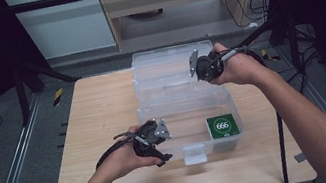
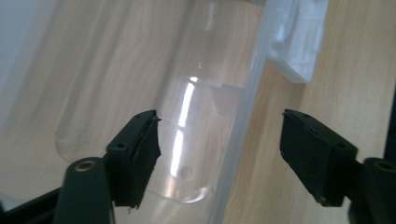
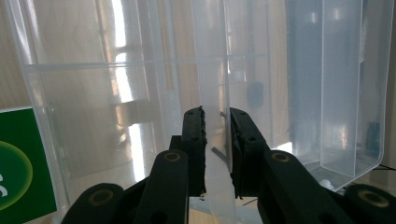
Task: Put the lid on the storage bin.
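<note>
Two hand-held grippers work a clear plastic box (image 1: 181, 103) standing open on a wooden table (image 1: 99, 113). The right gripper (image 3: 215, 135) has its jaws nearly together, pinching a thin edge of the raised lid (image 1: 171, 62) at the far side. The left gripper (image 2: 219, 158) holds its jaws wide, straddling the box's near wall without pressing on it. A green card (image 1: 222, 126) lies inside at the near right corner; a white latch (image 1: 195, 153) juts from the front rim.

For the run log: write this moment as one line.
scene: clear plastic box open on table | left tongs: open astride front wall | right tongs: shut on lid edge | inside: green card
</note>
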`<state>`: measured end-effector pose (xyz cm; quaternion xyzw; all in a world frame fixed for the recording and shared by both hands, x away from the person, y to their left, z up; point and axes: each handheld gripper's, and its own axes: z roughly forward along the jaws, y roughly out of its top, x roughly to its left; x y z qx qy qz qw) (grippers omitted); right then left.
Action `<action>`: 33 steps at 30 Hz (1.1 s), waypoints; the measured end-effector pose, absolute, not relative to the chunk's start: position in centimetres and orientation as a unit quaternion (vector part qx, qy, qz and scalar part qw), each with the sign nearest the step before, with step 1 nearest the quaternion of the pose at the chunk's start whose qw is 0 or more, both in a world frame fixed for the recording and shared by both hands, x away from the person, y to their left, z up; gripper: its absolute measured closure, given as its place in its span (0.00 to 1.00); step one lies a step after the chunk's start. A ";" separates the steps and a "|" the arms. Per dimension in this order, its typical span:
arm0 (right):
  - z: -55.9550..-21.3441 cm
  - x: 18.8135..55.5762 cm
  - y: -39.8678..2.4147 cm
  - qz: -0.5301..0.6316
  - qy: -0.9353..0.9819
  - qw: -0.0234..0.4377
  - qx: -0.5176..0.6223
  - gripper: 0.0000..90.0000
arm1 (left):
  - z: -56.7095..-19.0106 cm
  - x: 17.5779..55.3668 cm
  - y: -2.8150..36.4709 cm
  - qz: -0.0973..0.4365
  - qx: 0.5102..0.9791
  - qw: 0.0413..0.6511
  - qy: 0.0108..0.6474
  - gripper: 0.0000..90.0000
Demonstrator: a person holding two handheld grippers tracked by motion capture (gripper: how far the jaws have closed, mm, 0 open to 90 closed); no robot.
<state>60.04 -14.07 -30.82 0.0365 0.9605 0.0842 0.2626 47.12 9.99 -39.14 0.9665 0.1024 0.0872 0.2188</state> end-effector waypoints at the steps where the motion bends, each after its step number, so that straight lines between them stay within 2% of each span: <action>1: -30.8 60.0 -14.1 0.084 0.961 0.263 0.038 0.86 | -39.2 47.1 10.0 0.084 0.968 0.216 0.099 0.35; 13: -31.1 60.0 -14.2 0.094 0.958 0.266 0.046 0.86 | -40.1 47.2 9.5 0.067 0.976 0.191 0.078 0.68; 22: -31.1 60.1 -14.1 0.091 0.960 0.262 0.044 0.87 | -40.4 47.6 9.3 0.062 0.975 0.198 0.080 0.86; 24: -31.0 60.0 -14.1 0.089 0.960 0.261 0.042 0.88 | -40.5 47.5 9.3 0.063 0.975 0.202 0.075 0.89; 33: -30.8 59.8 -13.7 0.077 0.963 0.257 0.030 0.91 | -40.5 47.3 9.3 0.073 0.973 0.202 0.084 0.89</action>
